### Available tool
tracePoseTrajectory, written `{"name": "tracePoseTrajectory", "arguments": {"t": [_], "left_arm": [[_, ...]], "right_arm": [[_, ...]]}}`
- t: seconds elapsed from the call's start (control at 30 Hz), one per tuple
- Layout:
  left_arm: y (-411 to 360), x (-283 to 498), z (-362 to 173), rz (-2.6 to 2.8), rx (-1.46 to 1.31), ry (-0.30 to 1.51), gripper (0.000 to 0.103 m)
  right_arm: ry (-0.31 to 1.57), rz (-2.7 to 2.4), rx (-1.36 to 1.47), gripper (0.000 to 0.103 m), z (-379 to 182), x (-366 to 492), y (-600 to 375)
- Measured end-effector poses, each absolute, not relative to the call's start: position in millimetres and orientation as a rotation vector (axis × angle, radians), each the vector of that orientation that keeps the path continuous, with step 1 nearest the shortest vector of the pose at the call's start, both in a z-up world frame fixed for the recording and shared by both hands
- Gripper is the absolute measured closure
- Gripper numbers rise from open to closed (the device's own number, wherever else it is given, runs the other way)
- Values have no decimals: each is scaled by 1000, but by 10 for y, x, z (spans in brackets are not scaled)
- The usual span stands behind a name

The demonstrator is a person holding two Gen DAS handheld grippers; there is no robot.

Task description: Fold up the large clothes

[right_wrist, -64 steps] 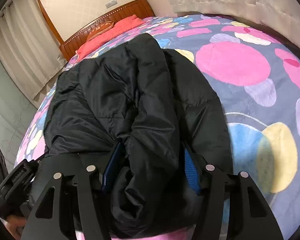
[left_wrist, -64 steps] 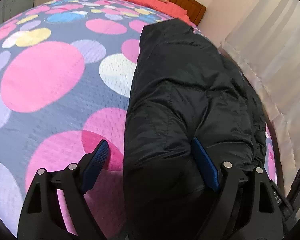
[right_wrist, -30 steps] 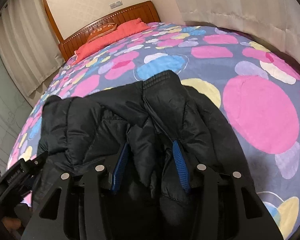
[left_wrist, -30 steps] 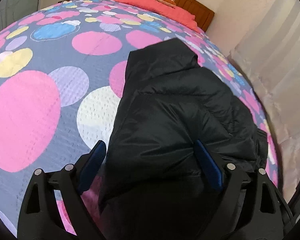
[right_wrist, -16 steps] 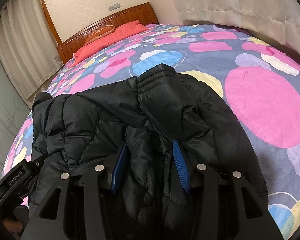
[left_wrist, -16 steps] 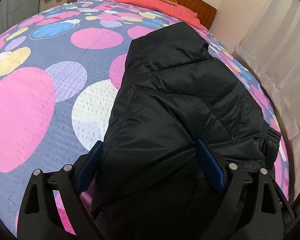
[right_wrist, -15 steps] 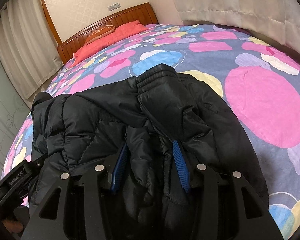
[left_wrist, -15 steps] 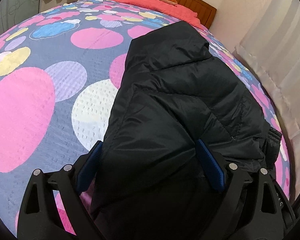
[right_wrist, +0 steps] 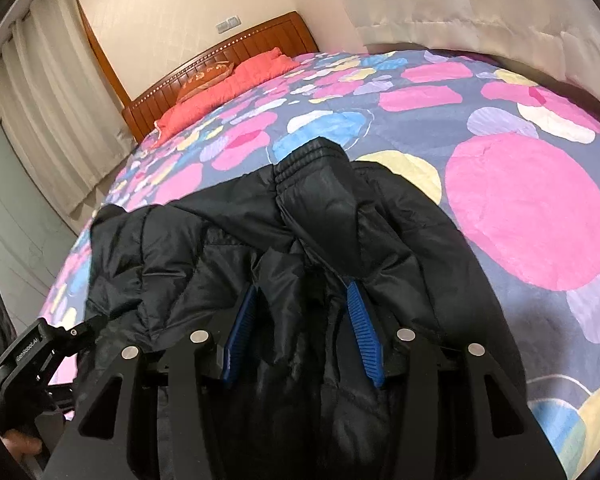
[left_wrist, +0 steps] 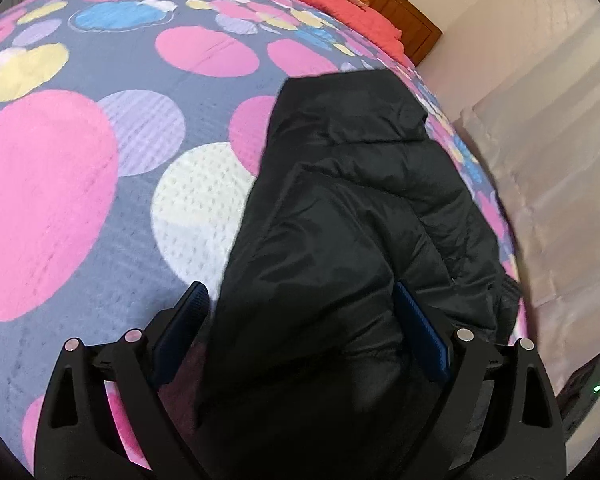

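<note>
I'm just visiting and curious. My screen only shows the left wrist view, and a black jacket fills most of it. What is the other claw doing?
Observer: The right claw is pinched shut on a bunched fold of the black jacket.
Operator: Can you see a sleeve anywhere?
Observer: Yes. A sleeve with a ribbed cuff lies on top of the jacket, with its end pointing toward the headboard.
Operator: What is on the far side of the bed?
Observer: Across the spotted bedspread from the jacket, pale curtains hang along that side of the bed.
</note>
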State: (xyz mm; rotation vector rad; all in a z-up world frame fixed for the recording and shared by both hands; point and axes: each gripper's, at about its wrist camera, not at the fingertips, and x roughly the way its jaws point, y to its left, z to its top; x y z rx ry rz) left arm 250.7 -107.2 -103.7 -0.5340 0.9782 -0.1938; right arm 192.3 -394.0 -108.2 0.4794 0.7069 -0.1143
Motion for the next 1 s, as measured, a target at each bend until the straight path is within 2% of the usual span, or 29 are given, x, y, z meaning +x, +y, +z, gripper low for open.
{"name": "tracePoseTrajectory", "arguments": {"t": [0.1, 0.17, 0.23, 0.3, 0.5, 0.6, 0.7, 1.0], "left_arm": [[-919, 2434, -926, -193, -557, 947, 11], [-823, 2366, -852, -196, -552, 917, 11], [-736, 2316, -821, -211, -539, 910, 11], [-644, 2279, -850, -226, -554, 922, 11], [-567, 2245, -1142, -255, -679, 1010, 10], [-624, 2244, -1246, -297, -764, 1021, 4], [-708, 2239, -1260, -331, -749, 1018, 2], [-883, 2375, -1345, -496, -743, 1053, 2]], "right_arm": [[688, -106, 497, 55, -964, 1842, -3989], [661, -107, 499, 47, -857, 1753, -4047], [642, -115, 501, 34, -774, 1683, -4119], [639, -114, 510, 30, -733, 1645, -4188], [725, -147, 590, 28, -969, 1652, -4453], [764, -150, 640, 28, -1146, 1684, -4525], [793, -118, 704, 23, -1338, 1707, -4577], [822, 17, 707, 21, -1382, 1769, -4468]]}}
